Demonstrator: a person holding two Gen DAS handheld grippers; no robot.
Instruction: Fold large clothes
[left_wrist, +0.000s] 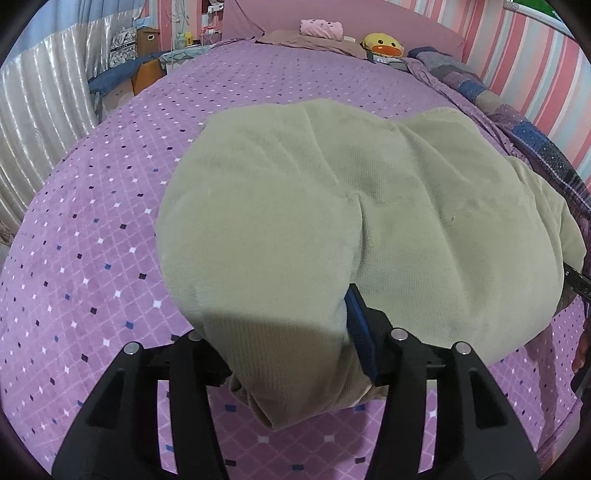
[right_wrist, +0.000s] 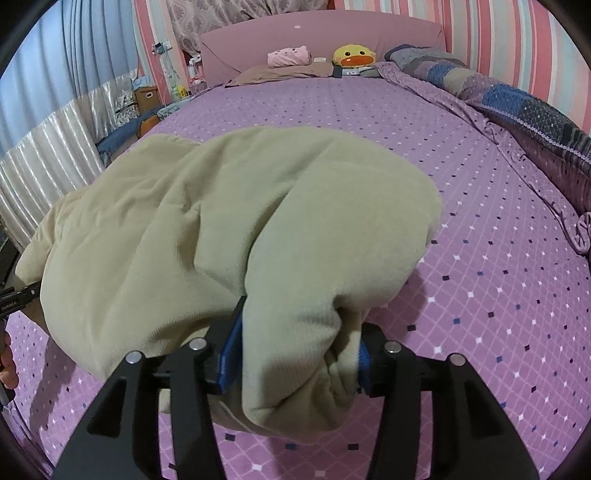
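Gripping a soft beige fleece garment (left_wrist: 332, 206) over the quilted purple bed (left_wrist: 92, 258).
Your left gripper (left_wrist: 295, 350) and right gripper (right_wrist: 291, 354) each clench a bunched, ribbed edge.

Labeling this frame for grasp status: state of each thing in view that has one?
left hand-held gripper: shut on the beige garment
right hand-held gripper: shut on the beige garment
beige garment: bunched, draped between both grippers, far part resting on the bed
purple bedspread: spread flat
patchwork quilt: heaped along the wall side
duck plush: against the headboard
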